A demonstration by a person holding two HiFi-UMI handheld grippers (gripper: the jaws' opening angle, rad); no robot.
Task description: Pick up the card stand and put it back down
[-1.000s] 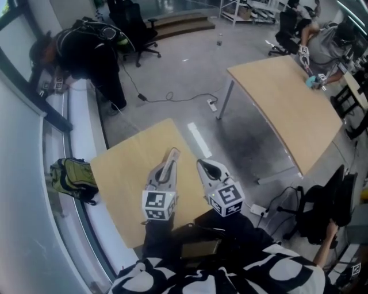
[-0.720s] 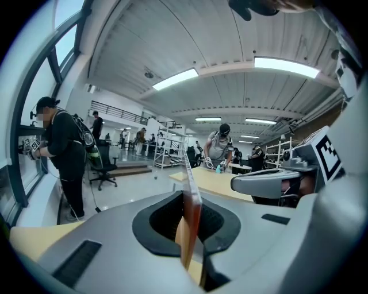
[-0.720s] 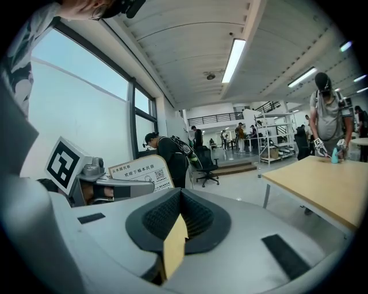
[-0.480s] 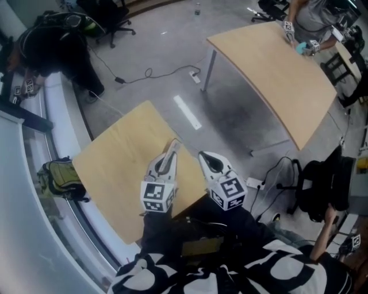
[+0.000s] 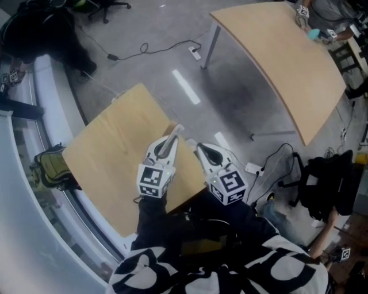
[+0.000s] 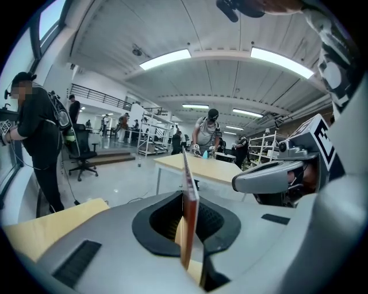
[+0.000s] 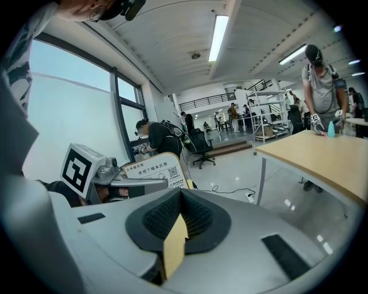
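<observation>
Left gripper clamps the card stand; right gripper is closed, empty. Lower it upright onto the table, then release.

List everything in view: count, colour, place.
card stand: one, pale with print, clamped in left claw
small table: one, light wood, under the left claw
large table: one, light wood, upper right
backpack: one, green, on the left ledge
cable: one, black, on the floor
bystanders: two, one in black far left, one at the large table
left claw: one, grey, shut on the card stand
right claw: one, grey, shut, empty
</observation>
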